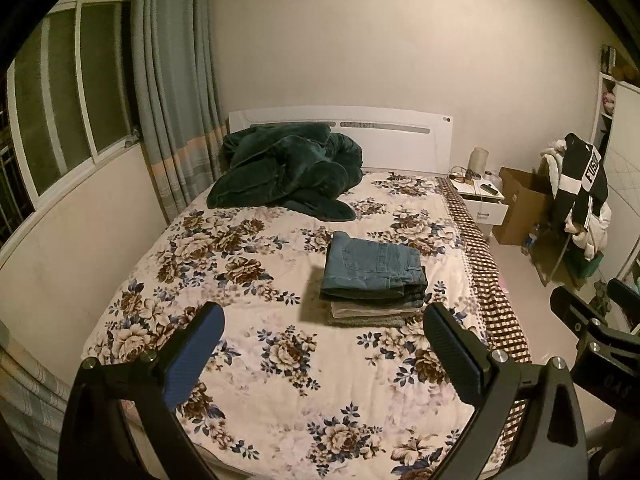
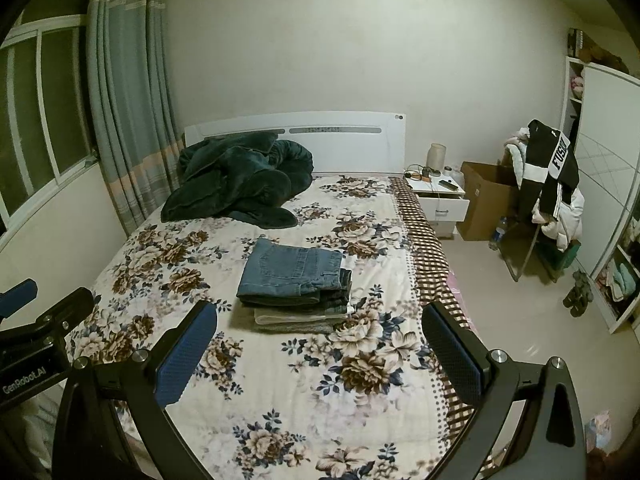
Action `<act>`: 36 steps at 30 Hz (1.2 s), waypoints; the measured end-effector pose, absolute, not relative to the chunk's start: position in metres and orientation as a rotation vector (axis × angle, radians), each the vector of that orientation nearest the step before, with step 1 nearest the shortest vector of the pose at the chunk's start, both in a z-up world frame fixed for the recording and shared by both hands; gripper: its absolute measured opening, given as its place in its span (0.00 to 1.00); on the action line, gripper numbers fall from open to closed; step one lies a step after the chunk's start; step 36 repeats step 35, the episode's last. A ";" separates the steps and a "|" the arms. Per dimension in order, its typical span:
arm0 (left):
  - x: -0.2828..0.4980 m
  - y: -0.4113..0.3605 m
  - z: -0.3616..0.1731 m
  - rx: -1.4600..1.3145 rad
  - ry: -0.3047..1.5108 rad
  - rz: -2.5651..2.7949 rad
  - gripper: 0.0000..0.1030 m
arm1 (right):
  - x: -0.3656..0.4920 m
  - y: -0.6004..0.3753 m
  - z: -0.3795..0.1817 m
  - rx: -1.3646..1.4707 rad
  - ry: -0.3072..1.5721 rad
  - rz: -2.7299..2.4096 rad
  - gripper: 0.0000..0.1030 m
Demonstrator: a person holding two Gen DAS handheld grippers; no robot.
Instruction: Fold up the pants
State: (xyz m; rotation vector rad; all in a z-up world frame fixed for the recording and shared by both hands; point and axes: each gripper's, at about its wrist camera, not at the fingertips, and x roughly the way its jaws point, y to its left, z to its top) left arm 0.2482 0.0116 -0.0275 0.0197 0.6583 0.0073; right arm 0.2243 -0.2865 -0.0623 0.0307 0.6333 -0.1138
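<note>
A stack of folded pants lies on the floral bed, with blue jeans (image 1: 372, 268) on top and lighter grey and beige pairs under them; it also shows in the right wrist view (image 2: 294, 270). My left gripper (image 1: 324, 316) is open and empty, held above the foot of the bed, short of the stack. My right gripper (image 2: 320, 316) is open and empty, also held back from the stack. Each gripper shows at the edge of the other's view.
A dark green blanket (image 1: 288, 168) is bunched at the white headboard (image 1: 400, 136). A window and curtain (image 1: 172, 80) are at the left. A nightstand (image 1: 482, 196), cardboard box (image 1: 520, 204) and a chair with clothes (image 1: 580, 188) stand right of the bed.
</note>
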 end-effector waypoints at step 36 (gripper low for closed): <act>0.230 0.008 -0.023 -0.014 0.615 0.058 1.00 | 0.229 -0.275 -0.068 0.030 0.630 -0.094 1.00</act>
